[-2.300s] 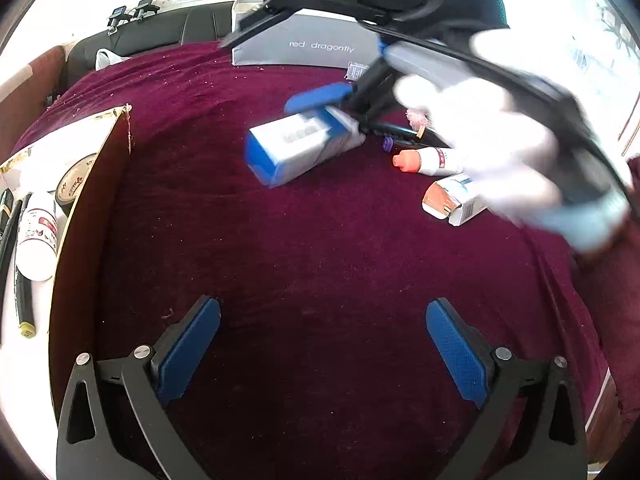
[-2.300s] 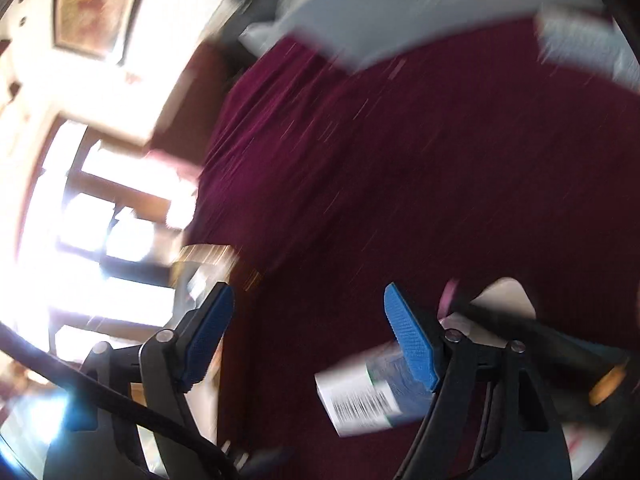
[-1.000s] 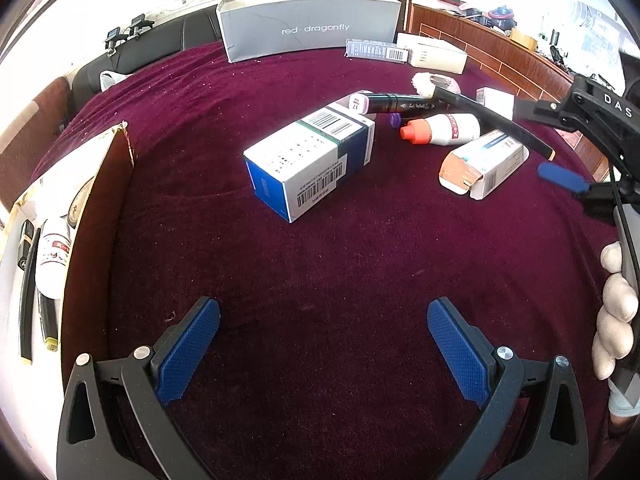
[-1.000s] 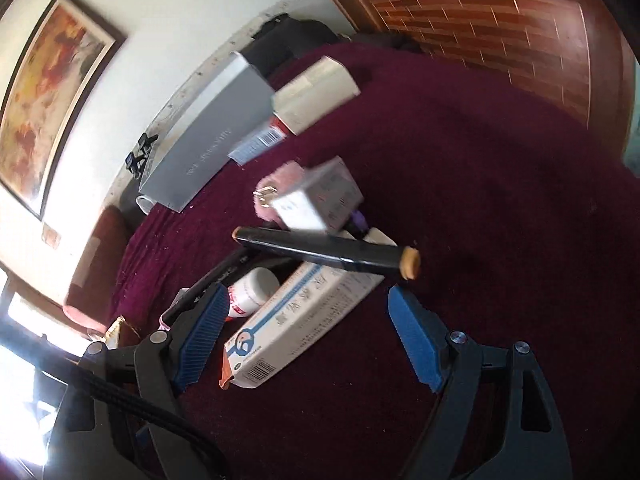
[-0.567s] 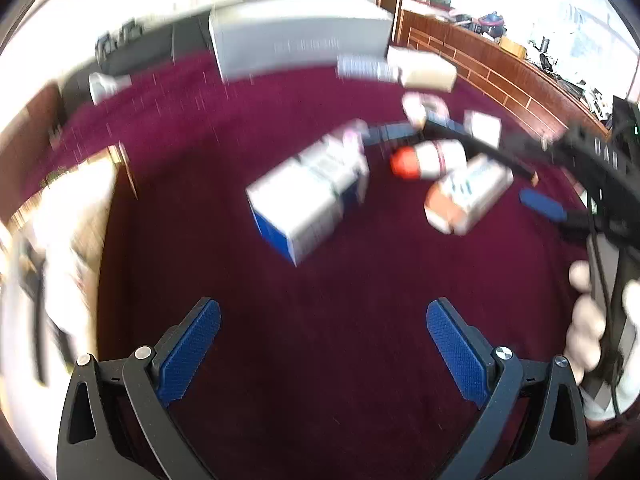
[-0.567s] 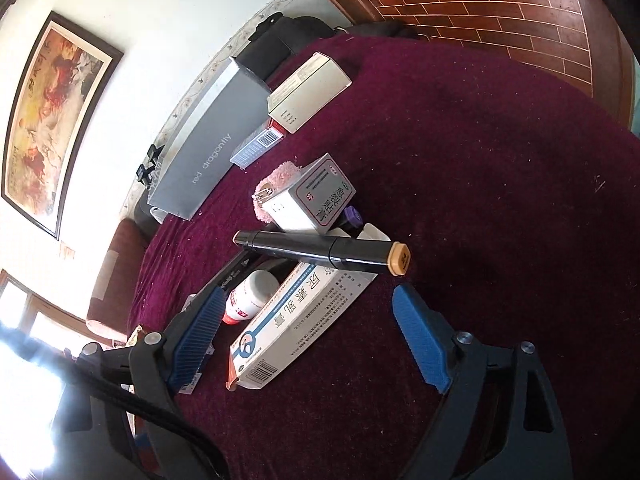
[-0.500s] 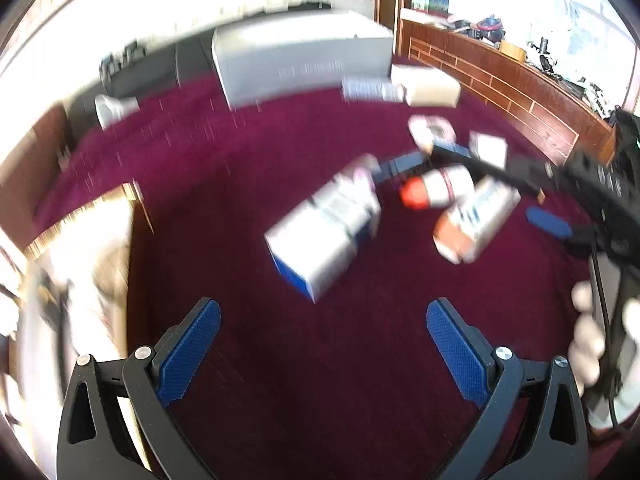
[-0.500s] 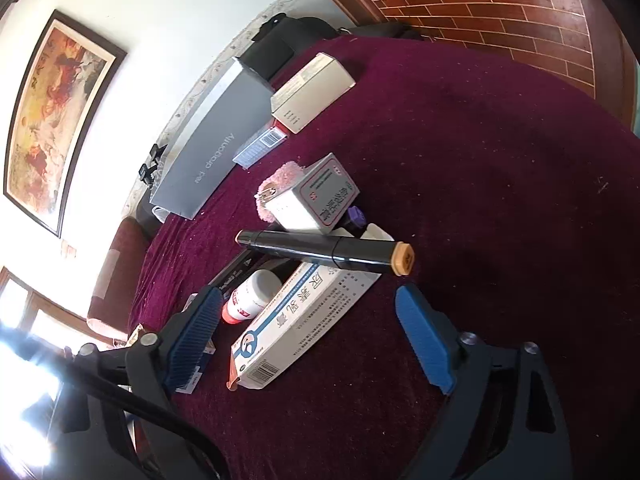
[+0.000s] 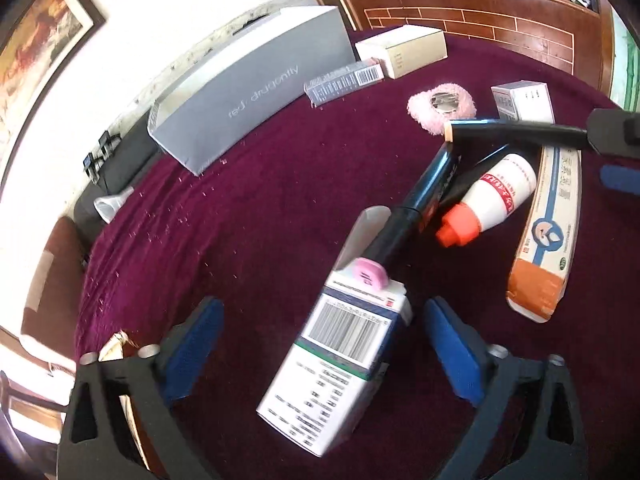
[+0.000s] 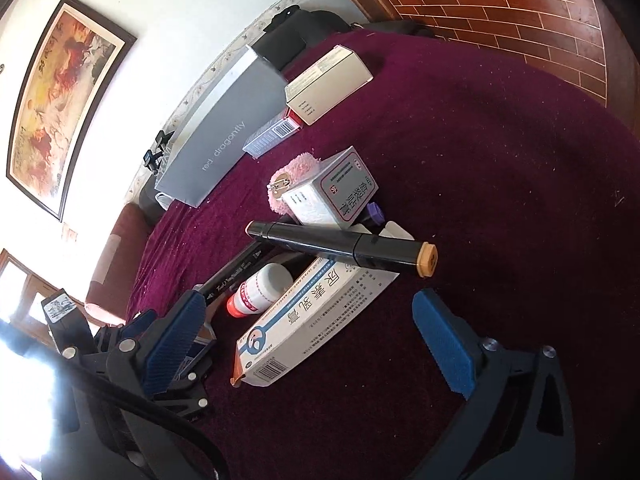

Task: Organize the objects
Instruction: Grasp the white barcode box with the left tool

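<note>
Straddling carton: left gripper [image 9: 320,346] has the white-and-blue barcode carton [image 9: 340,364] between its blue pads; jaws closing, pads not yet touching the carton sides.
Surface: maroon cloth [image 9: 256,216] under all items.
Grey box [image 9: 248,88]: at 11 o'clock in the left wrist view, against the wall.
Black marker with pink cap [image 9: 404,224]: at 12 o'clock of the carton, its cap resting on the carton's far end.
White bottle, orange cap [image 9: 488,200]: at 1 o'clock, lying beside that marker.
Long ointment box [image 10: 316,316]: between the right gripper [image 10: 308,344] pads, untouched; jaws opening, spread wide.
Black pen, tan end [image 10: 340,246]: at 12 o'clock, lying across the long box.
</note>
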Available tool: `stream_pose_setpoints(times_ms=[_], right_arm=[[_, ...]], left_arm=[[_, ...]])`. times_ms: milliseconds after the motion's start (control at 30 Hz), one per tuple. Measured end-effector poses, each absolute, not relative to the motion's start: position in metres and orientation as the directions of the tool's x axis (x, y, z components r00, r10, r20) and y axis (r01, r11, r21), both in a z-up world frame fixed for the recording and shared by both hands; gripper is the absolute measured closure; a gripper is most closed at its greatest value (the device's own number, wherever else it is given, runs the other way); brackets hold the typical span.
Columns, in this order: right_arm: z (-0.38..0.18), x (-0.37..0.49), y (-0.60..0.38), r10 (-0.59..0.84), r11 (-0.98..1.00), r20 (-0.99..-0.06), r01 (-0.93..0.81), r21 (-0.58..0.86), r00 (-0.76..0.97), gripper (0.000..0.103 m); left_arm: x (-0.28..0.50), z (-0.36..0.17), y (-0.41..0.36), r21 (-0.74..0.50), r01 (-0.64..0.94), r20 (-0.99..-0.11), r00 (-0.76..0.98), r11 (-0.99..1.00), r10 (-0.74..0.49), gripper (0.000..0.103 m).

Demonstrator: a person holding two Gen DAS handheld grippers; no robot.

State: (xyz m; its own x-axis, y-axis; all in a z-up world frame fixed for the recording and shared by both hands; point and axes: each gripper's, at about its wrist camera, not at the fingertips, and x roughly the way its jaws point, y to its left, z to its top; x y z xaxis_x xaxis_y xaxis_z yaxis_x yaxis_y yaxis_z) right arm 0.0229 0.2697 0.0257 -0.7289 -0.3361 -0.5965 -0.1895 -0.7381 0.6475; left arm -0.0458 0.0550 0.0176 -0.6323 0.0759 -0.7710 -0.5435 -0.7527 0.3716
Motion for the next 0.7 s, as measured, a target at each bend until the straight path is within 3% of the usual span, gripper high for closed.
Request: stream_pose_setpoints(times_ms=[33, 100, 467, 700], right_arm=[[0.026, 0.023, 0.270, -0.335, -0.739, -0.596, -0.189, 0.647, -0.730, 0.000], [0.026, 0.023, 0.270, -0.331, -0.742, -0.598, -0.191, 0.643, -0.730, 0.000], [0.028, 0.021, 0.261, -0.295, -0.784, -0.631, -0.195, 0.589, -0.718, 0.000], [0.034, 0.027, 0.260, -0.274, -0.792, -0.644, -0.212, 0.572, -0.714, 0.000]], left_arm=[[-0.046, 0.019, 0.053, 0.330, -0.551, -0.790, -0.605, -0.766, 0.095, 0.049], [-0.044, 0.021, 0.048, 0.299, -0.539, -0.808, -0.582, -0.787, 0.092, 0.073], [0.022, 0.046, -0.005, 0.006, -0.460, -0.821, -0.509, -0.888, 0.258, 0.073], [0.038, 0.033, -0.021, -0.074, -0.435, -0.838, -0.461, -0.897, 0.293, 0.073]])
